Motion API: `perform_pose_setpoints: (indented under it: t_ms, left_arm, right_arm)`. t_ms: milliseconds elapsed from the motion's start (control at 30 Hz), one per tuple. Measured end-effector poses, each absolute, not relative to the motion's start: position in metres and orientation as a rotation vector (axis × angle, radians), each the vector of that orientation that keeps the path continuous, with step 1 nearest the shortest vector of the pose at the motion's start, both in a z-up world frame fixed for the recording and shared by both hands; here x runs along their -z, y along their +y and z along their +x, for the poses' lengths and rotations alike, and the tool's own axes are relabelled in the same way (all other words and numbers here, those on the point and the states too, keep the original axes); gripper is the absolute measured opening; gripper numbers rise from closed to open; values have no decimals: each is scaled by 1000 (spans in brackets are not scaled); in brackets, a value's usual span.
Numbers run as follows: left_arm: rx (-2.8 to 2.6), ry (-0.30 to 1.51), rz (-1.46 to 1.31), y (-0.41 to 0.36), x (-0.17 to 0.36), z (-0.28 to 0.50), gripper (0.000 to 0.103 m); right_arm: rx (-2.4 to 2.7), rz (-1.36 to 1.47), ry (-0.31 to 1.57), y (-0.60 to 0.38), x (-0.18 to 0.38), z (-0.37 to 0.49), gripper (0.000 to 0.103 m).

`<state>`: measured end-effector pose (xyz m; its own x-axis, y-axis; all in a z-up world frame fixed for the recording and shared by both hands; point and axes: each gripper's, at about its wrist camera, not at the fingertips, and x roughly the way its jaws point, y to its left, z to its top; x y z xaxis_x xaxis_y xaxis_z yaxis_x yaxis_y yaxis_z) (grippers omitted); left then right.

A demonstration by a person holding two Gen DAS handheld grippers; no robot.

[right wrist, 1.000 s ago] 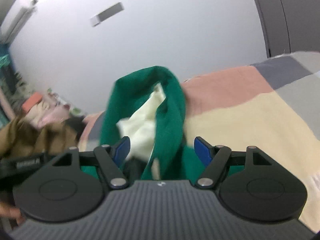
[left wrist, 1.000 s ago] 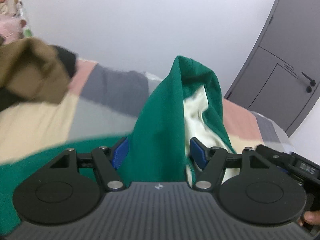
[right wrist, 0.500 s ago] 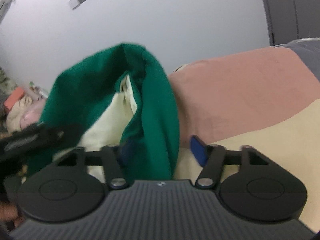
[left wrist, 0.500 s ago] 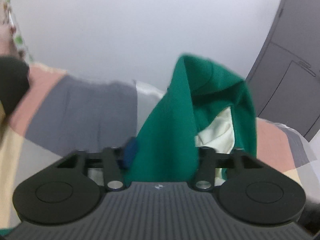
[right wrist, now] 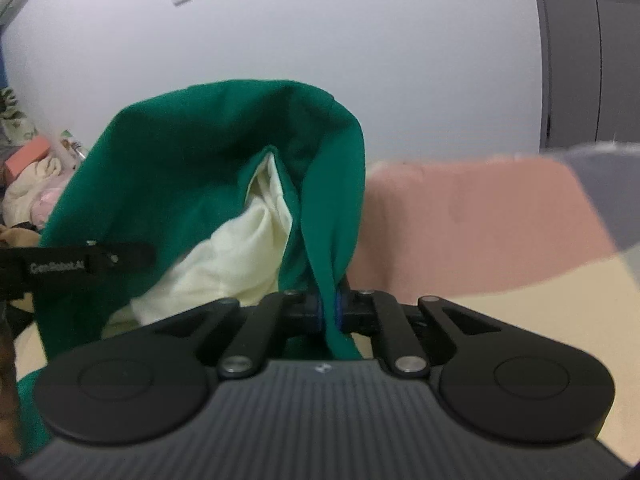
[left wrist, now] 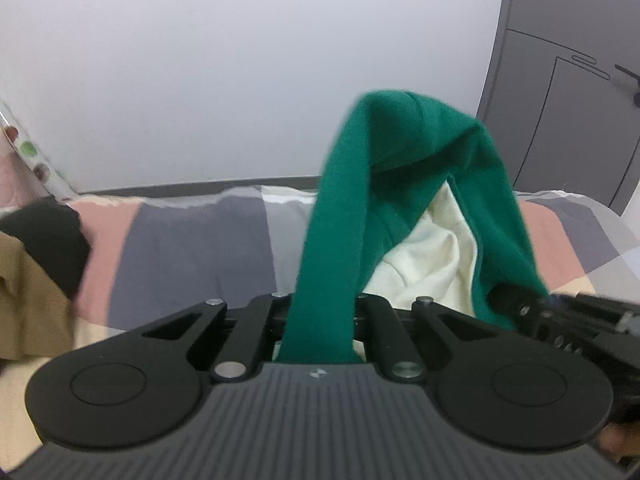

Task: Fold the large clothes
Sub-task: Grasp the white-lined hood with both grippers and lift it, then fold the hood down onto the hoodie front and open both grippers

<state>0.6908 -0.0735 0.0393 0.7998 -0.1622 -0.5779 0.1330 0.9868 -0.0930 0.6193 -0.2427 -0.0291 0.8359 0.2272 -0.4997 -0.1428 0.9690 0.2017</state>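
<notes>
The left gripper (left wrist: 320, 320) pinches the green garment (left wrist: 400, 168) tight; the right gripper (right wrist: 328, 308) pinches it too; it hangs lifted over the patchwork bed (left wrist: 192, 248), brown clothes (left wrist: 24, 292) at its left edge.

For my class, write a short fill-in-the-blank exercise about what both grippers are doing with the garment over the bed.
1. Both grippers are shut on a garment whose outer colour is ____.
2. Its lining is ____.
3. The garment hangs above a patchwork bed cover; the patch directly right of it in the right wrist view is ____.
4. In the left wrist view the door stands on the ____ side.

Missing words: green; cream; pink; right
</notes>
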Motion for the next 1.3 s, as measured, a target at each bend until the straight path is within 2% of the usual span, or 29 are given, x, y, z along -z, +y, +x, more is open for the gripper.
perform_pose_setpoints:
  t_ms: [267, 467, 600, 867, 1033, 1133, 1200, 1300]
  left_arm:
    - [137, 547, -32, -56, -80, 617, 8]
    - [129, 457, 14, -52, -103, 496, 8]
    - [120, 440, -53, -43, -104, 409, 8]
    - [156, 523, -184, -26, -62, 276, 9]
    - [176, 610, -260, -17, -23, 223, 15]
    - [189, 617, -280, -11, -17, 199, 23]
    - [195, 626, -293, -5, -15, 186, 48]
    - [217, 595, -295, 1, -19, 165, 61]
  right_arm:
    - [-218, 88, 373, -235, -28, 548, 8]
    - [-229, -11, 258, -223, -55, 445, 8]
    - [-236, -78, 210, -219, -66, 366, 8]
    - [-237, -20, 279, -218, -32, 247, 9]
    - [-237, 16, 351, -217, 1, 208, 11]
    - [-235, 32, 374, -203, 10, 195, 11]
    - [-239, 36, 395, -206, 12, 178, 11]
    - [-260, 76, 431, -215, 15, 162, 15]
